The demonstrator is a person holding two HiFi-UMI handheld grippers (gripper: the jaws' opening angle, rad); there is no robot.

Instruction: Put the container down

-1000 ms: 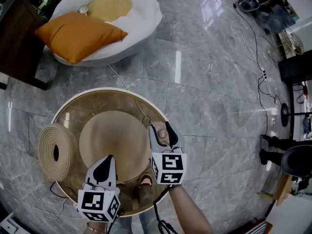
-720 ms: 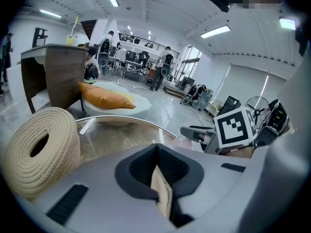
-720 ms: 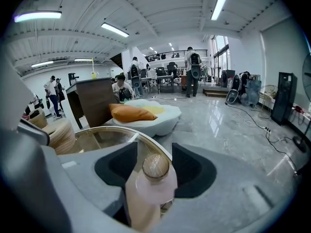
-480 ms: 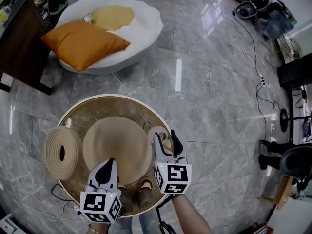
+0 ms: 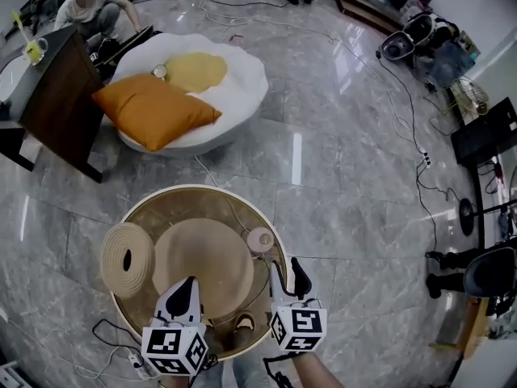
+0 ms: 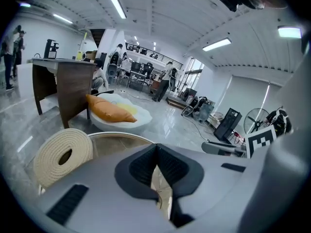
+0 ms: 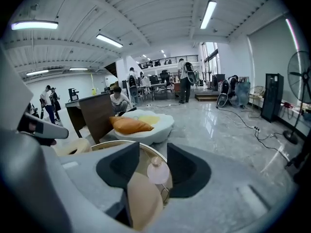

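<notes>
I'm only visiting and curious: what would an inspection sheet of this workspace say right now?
Surface: round glass table on a marble floor.
Job's things: pink container standing on the table, ungripped.
Clutter: rope coil at the table's left side.
Grippers: left gripper shut, empty; right gripper open, jaws just closed slightly, nothing between them.
Cables: black cable across the floor at right.
Surroundings: white seat with orange pillow; dark desk.

Left claw closed; right claw wide, empty, jaws just narrowing slightly.
</notes>
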